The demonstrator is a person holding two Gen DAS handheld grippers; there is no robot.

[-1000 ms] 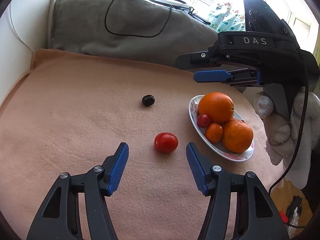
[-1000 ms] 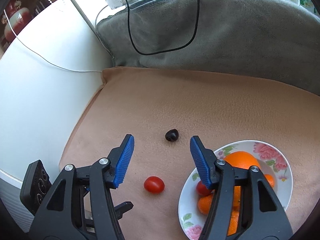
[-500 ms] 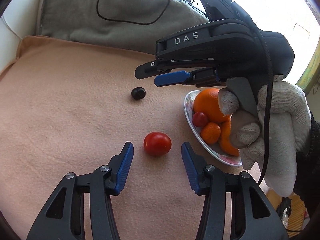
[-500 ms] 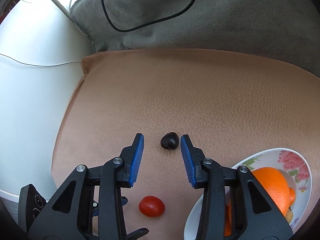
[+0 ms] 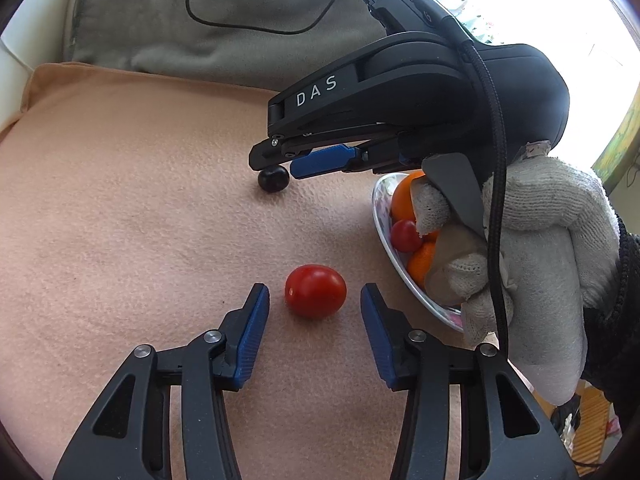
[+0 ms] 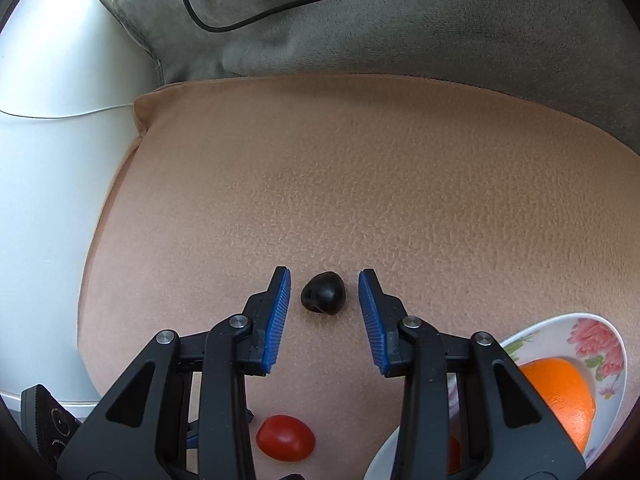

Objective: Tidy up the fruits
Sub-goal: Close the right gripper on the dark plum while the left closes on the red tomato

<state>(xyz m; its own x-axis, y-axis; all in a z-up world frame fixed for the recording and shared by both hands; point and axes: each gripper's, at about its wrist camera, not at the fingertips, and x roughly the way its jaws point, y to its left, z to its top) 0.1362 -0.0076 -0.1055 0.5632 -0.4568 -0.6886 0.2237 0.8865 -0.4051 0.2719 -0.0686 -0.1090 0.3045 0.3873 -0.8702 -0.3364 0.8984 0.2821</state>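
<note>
Left gripper (image 5: 315, 300) open, blue pads (image 5: 252, 336) straddling a red tomato (image 5: 315, 290) without touching it, small gaps on both sides. Tomato lying on the peach blanket (image 5: 120, 220), toward the near edge, just left of the plate (image 5: 394, 268). Right gripper (image 6: 324, 292) also open, pads (image 6: 276, 320) flanking a small dark fruit (image 6: 323, 293), not gripping, narrow gap each side. Same dark fruit (image 5: 273, 178) seen from the left wrist view sitting on the blanket right under the right gripper's tips (image 5: 288, 160), well apart from the tomato, nearer the middle of the blanket. Gloved right hand (image 5: 532, 248) wrapped around the black gripper handle marked DAS, black cable running down over the glove.

Flowered white plate (image 6: 600, 344) at the right edge of the blanket, holding an orange (image 6: 560, 396), a smaller orange fruit (image 5: 422, 262) and a small red tomato (image 5: 405, 236), partly hidden by the glove. Tomato (image 6: 285, 437) visible again in the right wrist view, low between the gripper arms, left of the plate.

Gray cushion (image 6: 400, 32) along the far edge of the blanket, black cord (image 6: 280, 8) looping over it. White surface (image 6: 48, 160) off the blanket's left edge, thin white wire across it.
</note>
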